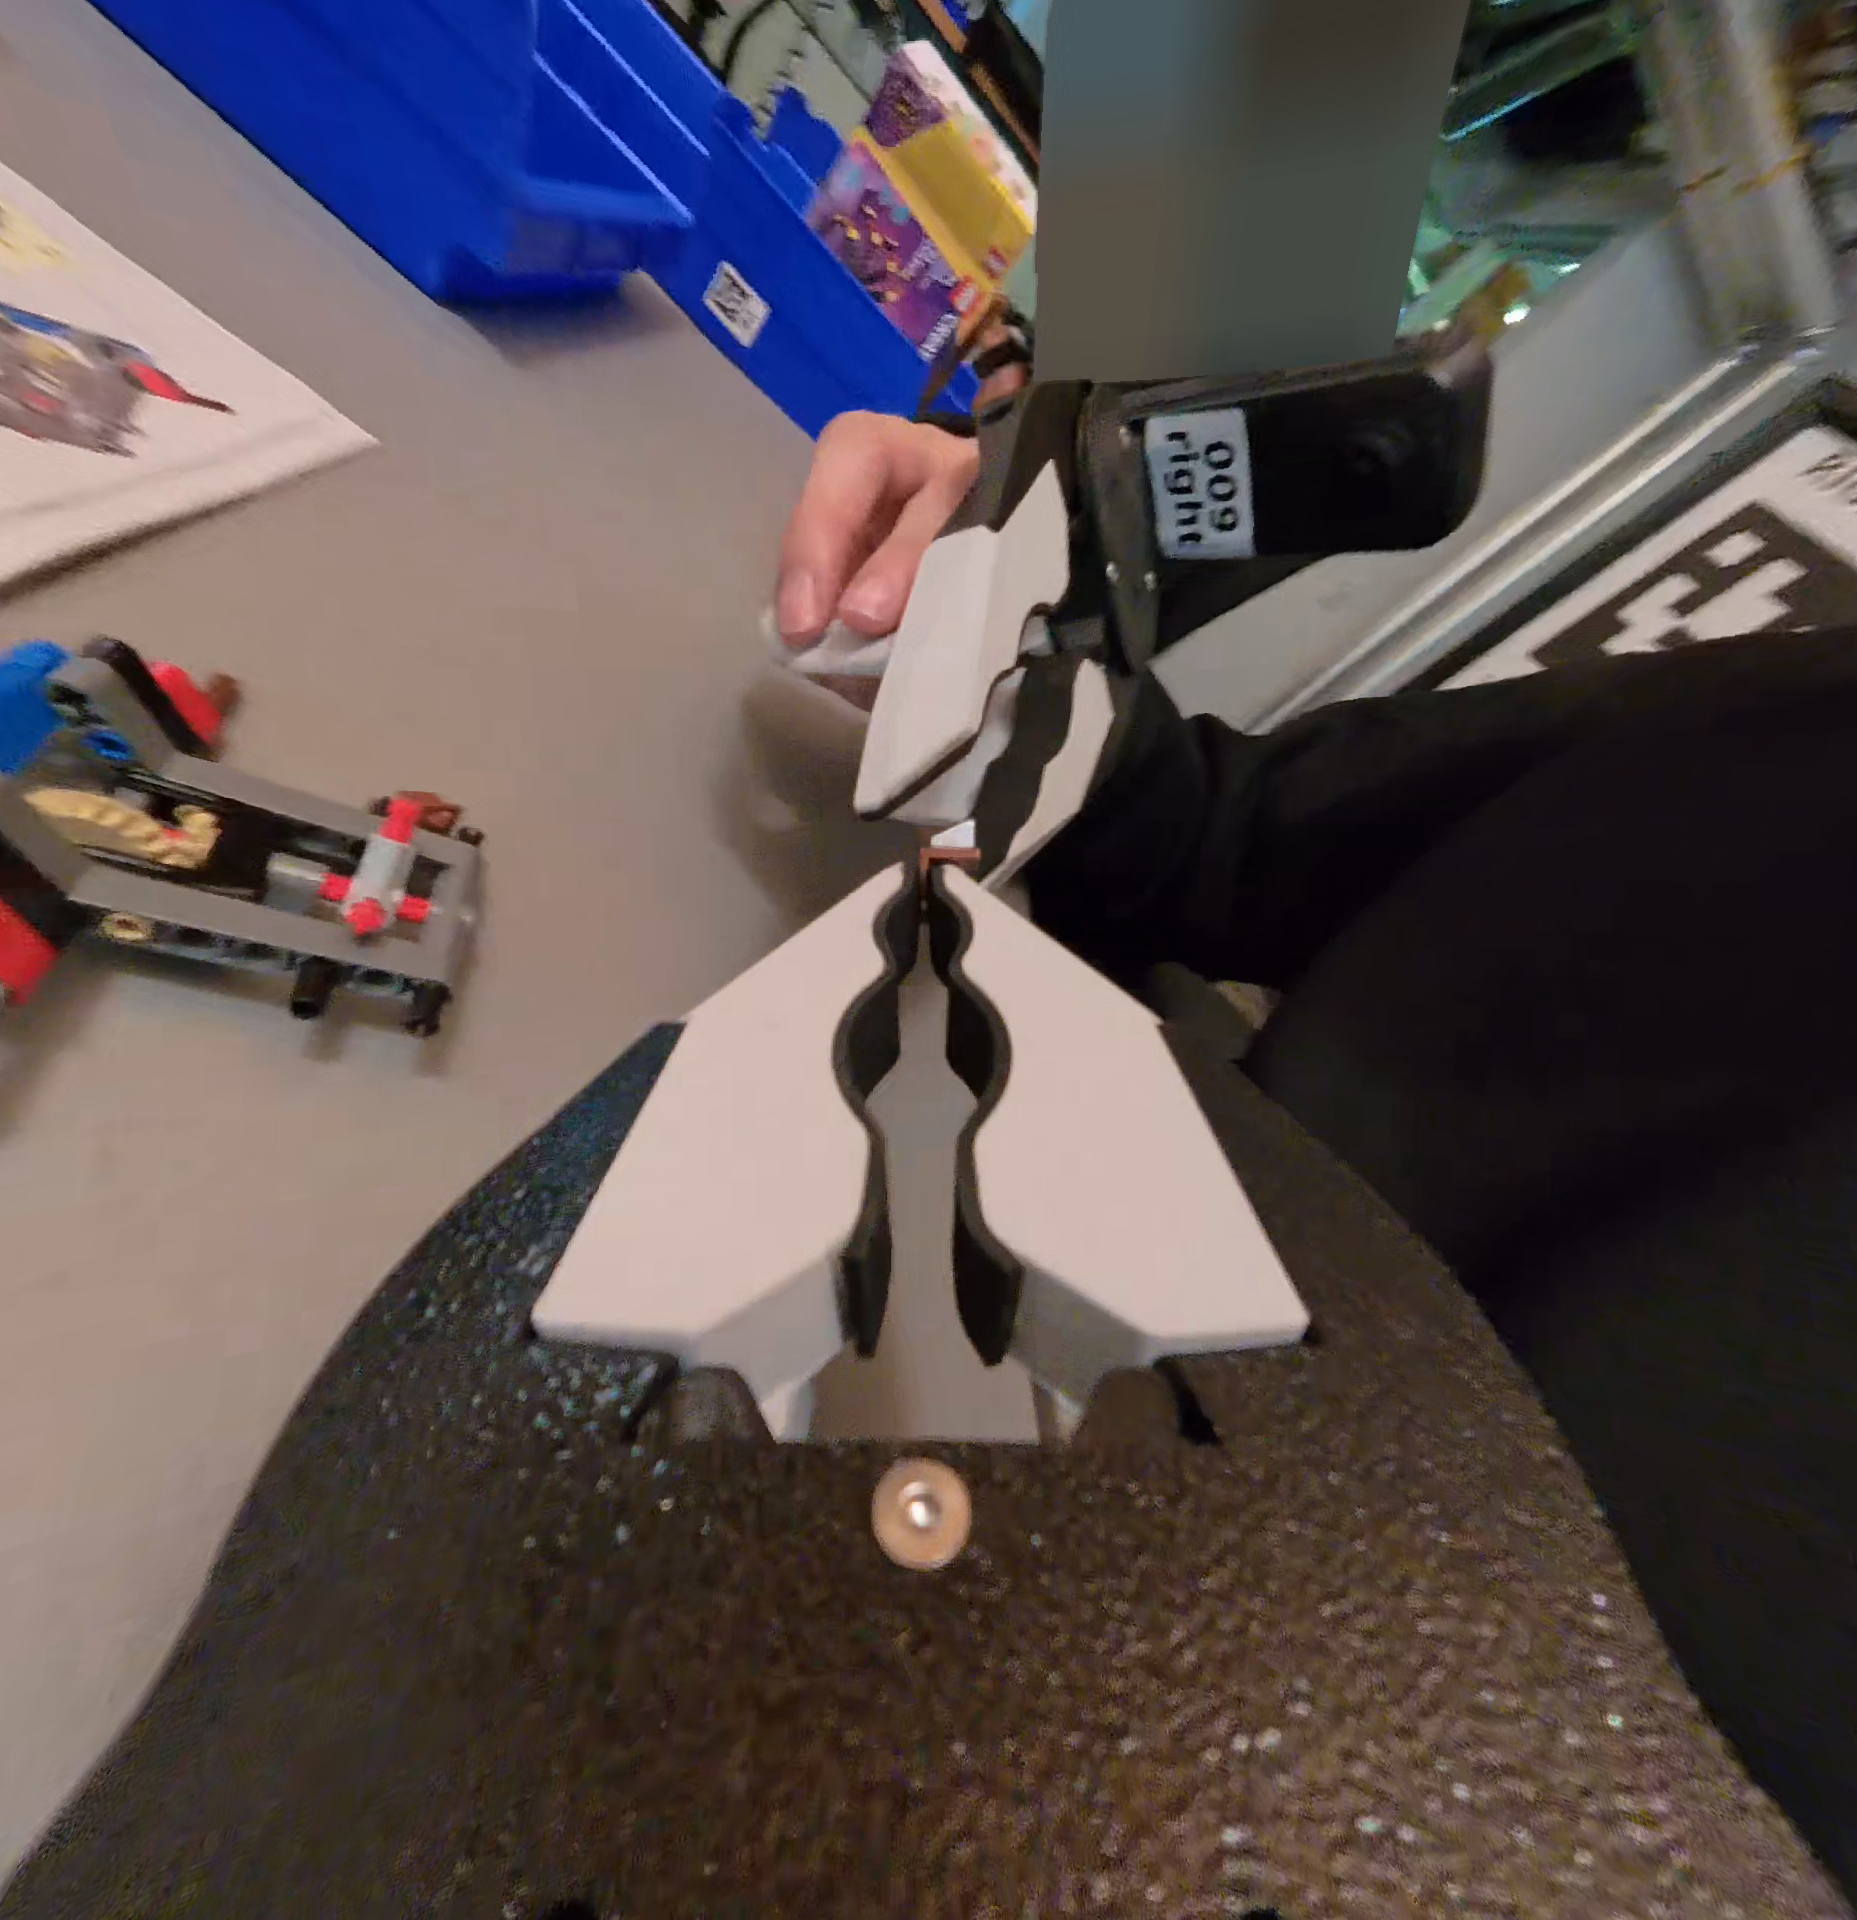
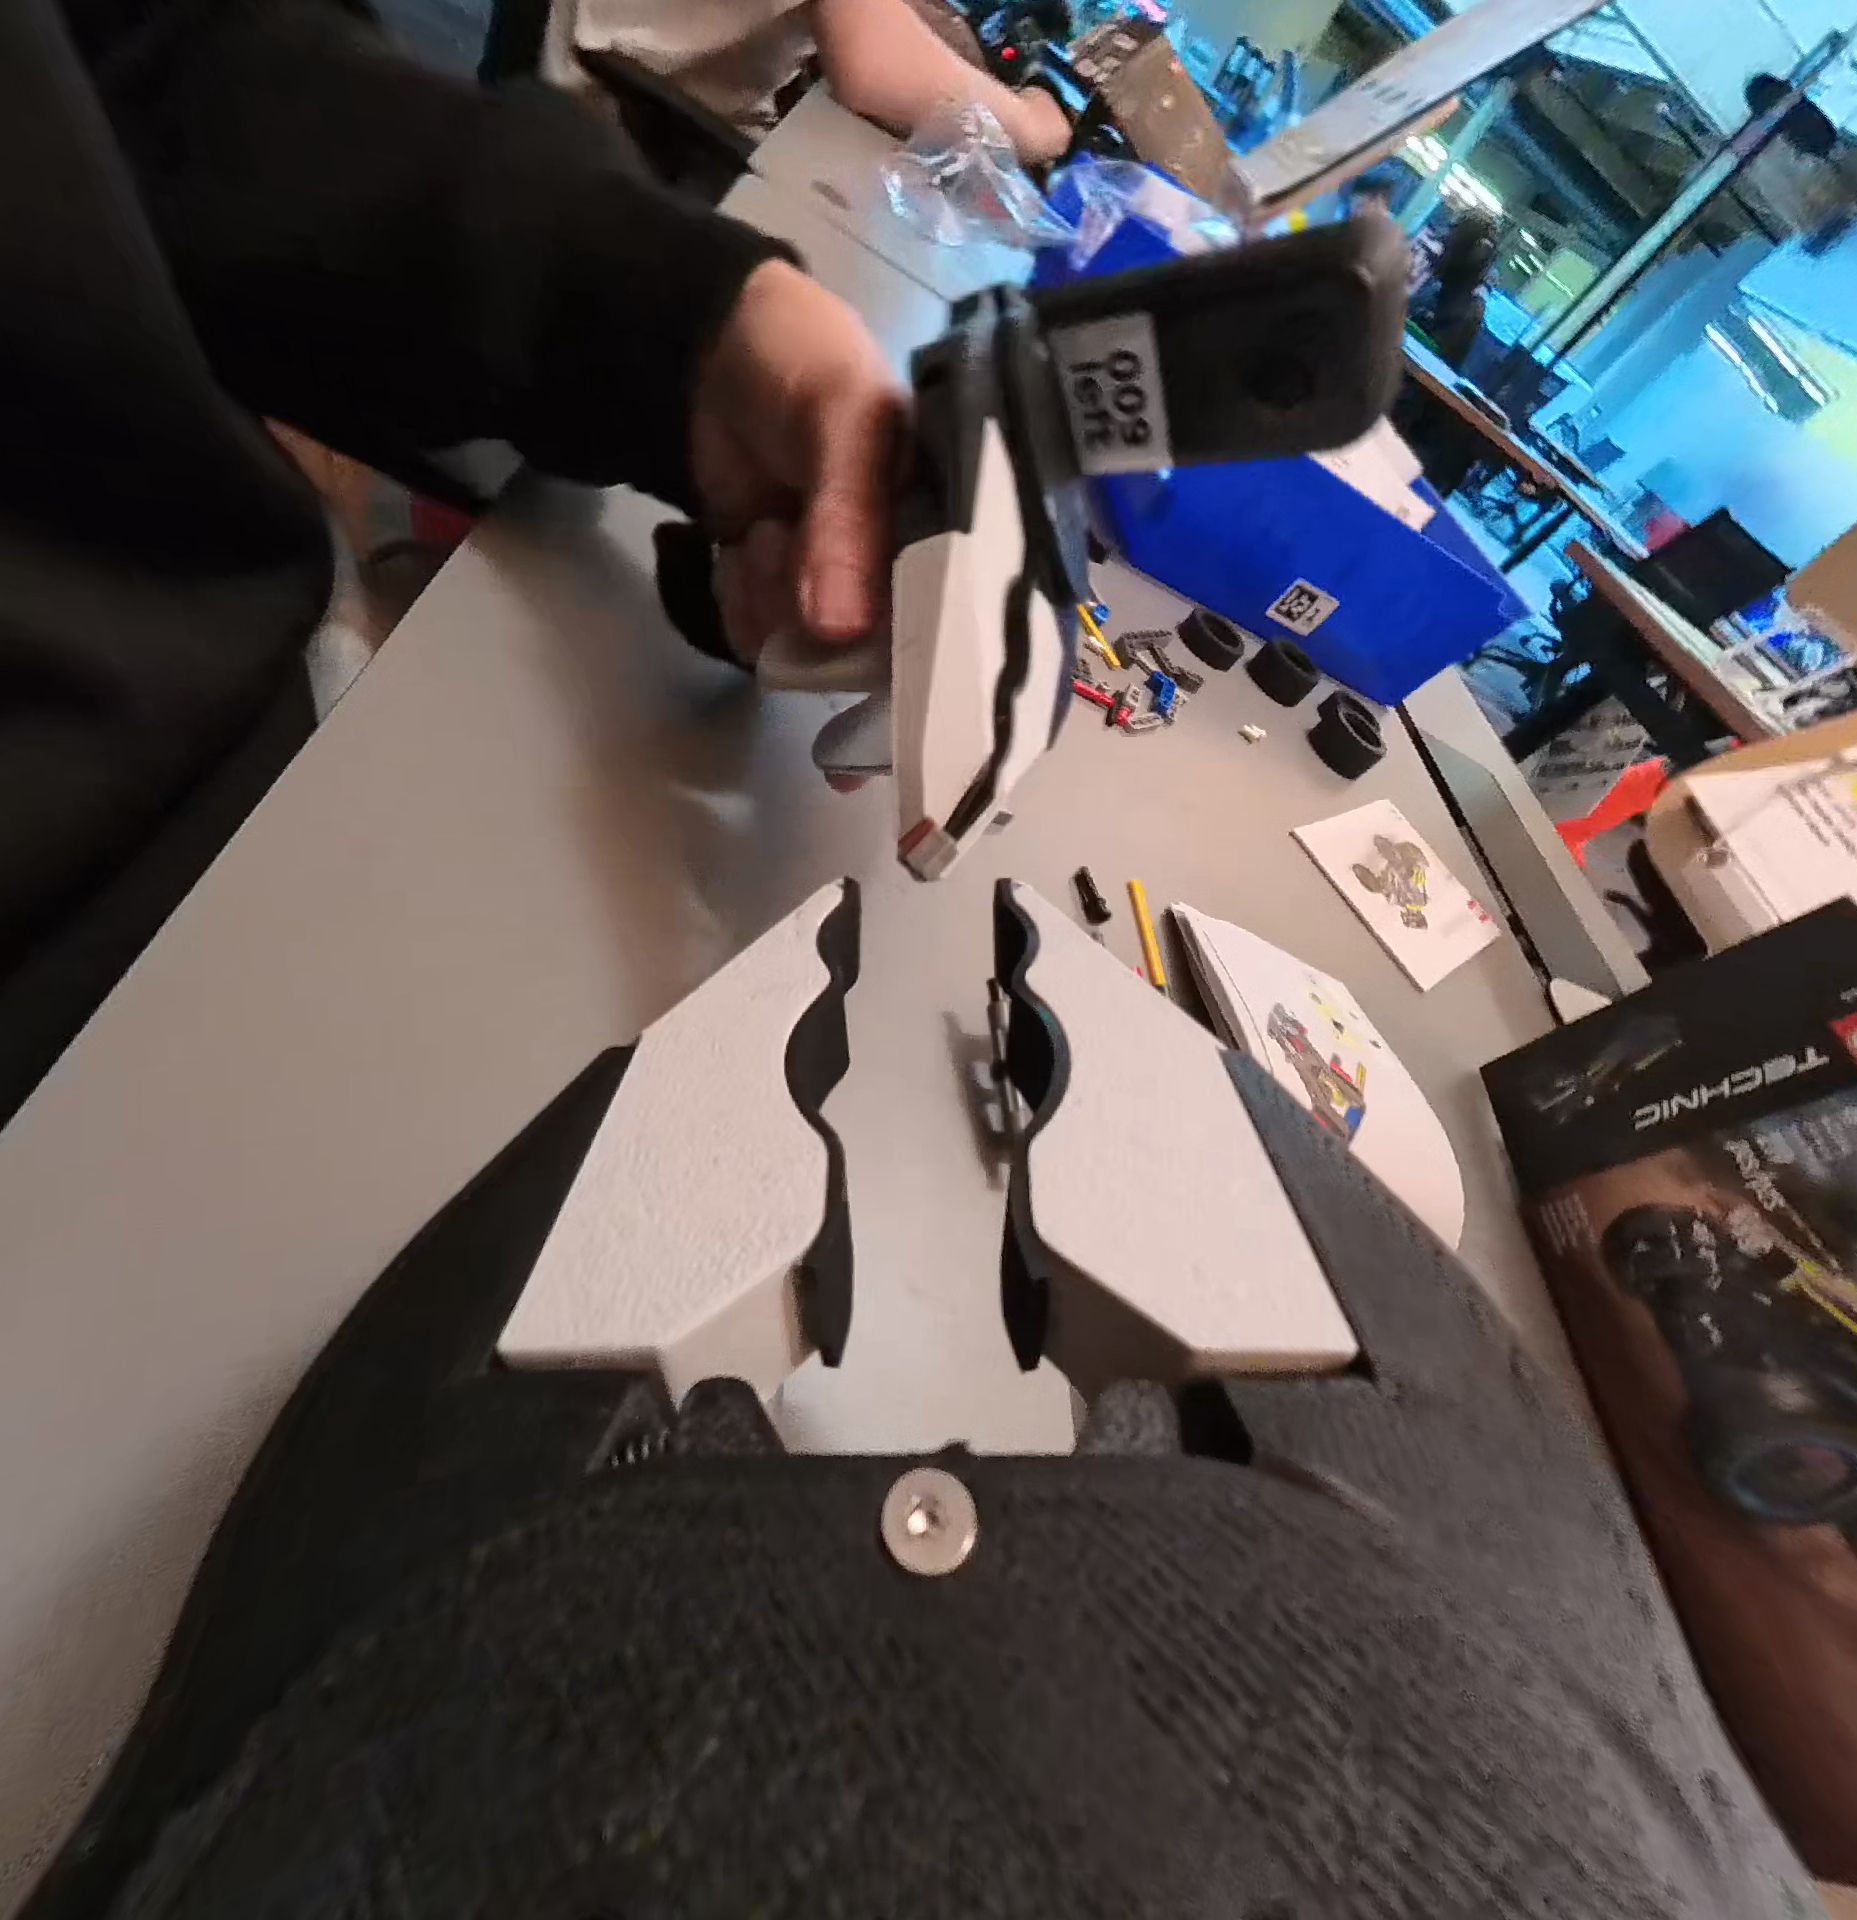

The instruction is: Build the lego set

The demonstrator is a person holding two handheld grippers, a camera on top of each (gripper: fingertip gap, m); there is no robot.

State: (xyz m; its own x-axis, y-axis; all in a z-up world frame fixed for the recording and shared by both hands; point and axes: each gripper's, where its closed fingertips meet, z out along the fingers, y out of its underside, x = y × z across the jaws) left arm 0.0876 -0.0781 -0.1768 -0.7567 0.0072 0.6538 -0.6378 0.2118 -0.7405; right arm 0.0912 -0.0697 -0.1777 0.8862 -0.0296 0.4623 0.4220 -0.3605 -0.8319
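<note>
L gripper (image 1: 924, 883) clamped on small brown/grey lego piece (image 1: 950, 854), held in air at its tips.
R gripper (image 2: 924, 894) jaws apart, nothing betw them, tip-to-tip w/ L gripper just ahead; the piece (image 2: 929, 844) sits right off R's tips. Partly built grey/red/blue lego model (image 1: 280, 883) on table (image 1: 550, 582), well to L gripper's left. Loose parts + black tyres (image 2: 1282, 670) beyond R gripper, lego box (image 2: 1713, 1195) to its right.

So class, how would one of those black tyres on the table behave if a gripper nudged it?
The tyres are round, so one tipped onto its tread would probably roll. Lying flat, as they seem to, one should just slide. They look rubbery, so likely grippy and hard to break.
</note>
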